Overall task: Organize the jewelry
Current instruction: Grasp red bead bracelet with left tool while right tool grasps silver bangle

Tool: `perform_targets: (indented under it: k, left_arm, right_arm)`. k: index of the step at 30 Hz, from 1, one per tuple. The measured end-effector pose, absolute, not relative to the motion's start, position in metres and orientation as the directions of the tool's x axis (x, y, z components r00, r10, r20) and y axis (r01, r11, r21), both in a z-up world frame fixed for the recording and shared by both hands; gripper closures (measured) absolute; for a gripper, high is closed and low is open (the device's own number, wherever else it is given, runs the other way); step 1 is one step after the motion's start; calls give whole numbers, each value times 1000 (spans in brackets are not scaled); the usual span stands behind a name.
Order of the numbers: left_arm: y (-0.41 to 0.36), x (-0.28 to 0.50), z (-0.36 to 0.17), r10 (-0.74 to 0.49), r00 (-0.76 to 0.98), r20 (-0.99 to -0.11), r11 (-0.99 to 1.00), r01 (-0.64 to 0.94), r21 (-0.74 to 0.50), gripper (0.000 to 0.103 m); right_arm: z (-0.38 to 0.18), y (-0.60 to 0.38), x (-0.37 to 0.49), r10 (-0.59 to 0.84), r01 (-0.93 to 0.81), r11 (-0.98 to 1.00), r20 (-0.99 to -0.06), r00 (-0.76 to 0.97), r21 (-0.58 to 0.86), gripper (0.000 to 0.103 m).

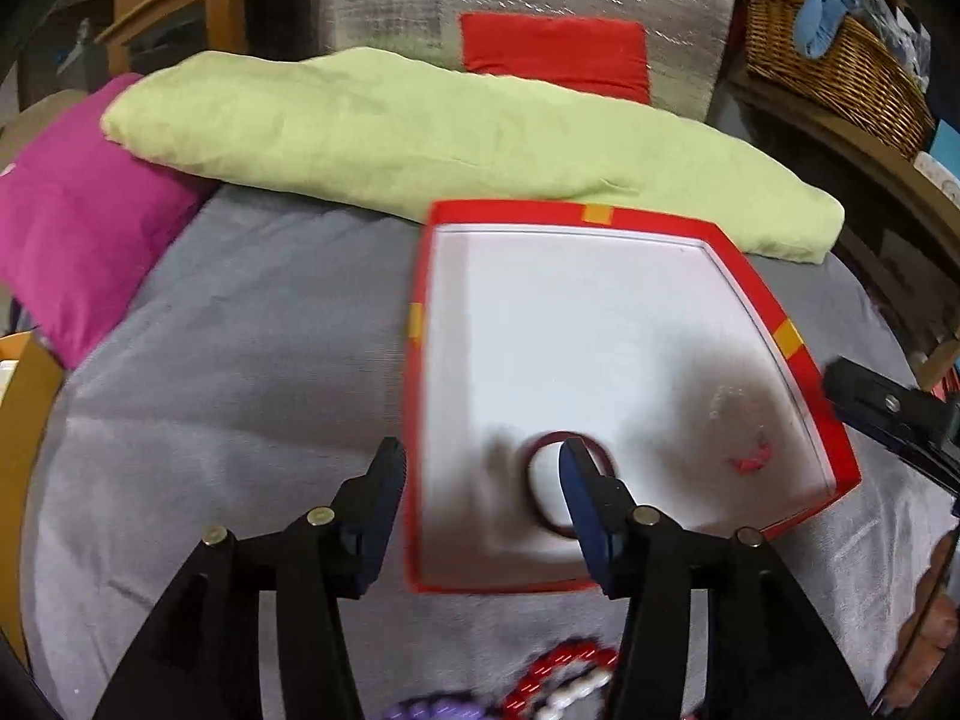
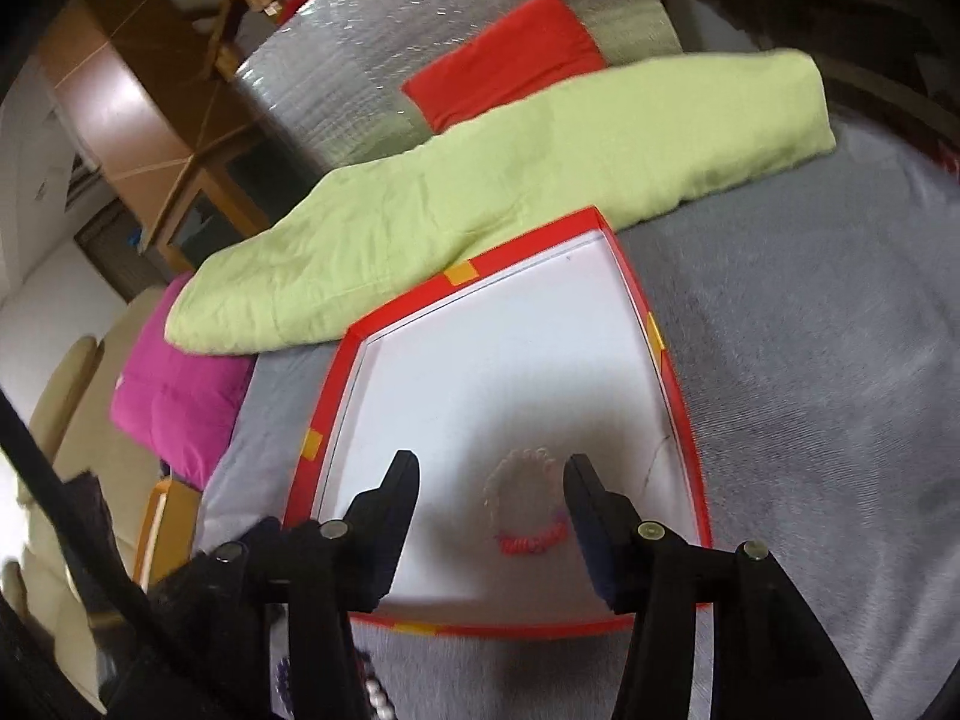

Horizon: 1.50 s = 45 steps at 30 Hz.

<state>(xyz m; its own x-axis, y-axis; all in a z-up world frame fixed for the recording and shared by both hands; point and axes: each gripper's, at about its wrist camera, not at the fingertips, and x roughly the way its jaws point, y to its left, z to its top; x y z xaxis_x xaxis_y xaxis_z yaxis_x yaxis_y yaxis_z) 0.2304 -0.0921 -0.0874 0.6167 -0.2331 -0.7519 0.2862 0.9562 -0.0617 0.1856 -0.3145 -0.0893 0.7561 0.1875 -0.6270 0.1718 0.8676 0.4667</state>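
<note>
The left wrist view shows a red-rimmed box (image 1: 828,414) with a white floor lying on a grey blanket (image 1: 228,360). A dark red bangle (image 1: 543,450) lies inside near the front wall, partly hidden by one finger, and a blurred beaded bracelet (image 1: 744,438) lies to its right. Only this view shows the loose beads (image 1: 558,684) on the blanket in front of the box, the wicker basket (image 1: 840,60) and the right gripper's tip (image 1: 882,408) at the box's right rim. The left gripper (image 1: 480,480) hangs over the box's front left corner, jaws wide apart, holding nothing.

The right wrist view shows the bracelet (image 2: 528,504) more clearly, a pale ring with a red stretch, but not the bangle. The right gripper (image 2: 492,480) hovers above it, jaws wide and empty. A green cushion (image 2: 480,204) lies behind the box (image 2: 678,396).
</note>
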Motion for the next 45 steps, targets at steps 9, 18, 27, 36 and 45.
perform_targets:
  k: [9, 18, 27, 36, 45]
  left_arm:
    - [-55, 204, -82, -192, 637, -746, 965, 262, -23, 46]
    - [-25, 175, -84, -207, 621, -756, 954, 298, -17, 46]
    - [-22, 162, -88, -266, 576, -773, 910, 415, -4, 46]
    - [-43, 165, -100, -348, 474, -809, 860, 504, -75, 46]
    - [-63, 170, -112, -353, 429, -831, 839, 539, -78, 47]
  right_arm:
    - [-88, -308, 149, 202, 141, 894, -663, 721, 425, 49]
    - [-96, -291, 106, 266, 37, 923, -704, 659, 384, 45]
    - [-119, -251, 70, 319, -155, 947, -751, 579, 283, 28]
    - [-140, -218, 79, 287, -257, 951, -801, 525, 172, 23]
    - [-146, -209, 76, 224, -267, 960, -800, 556, 83, 32]
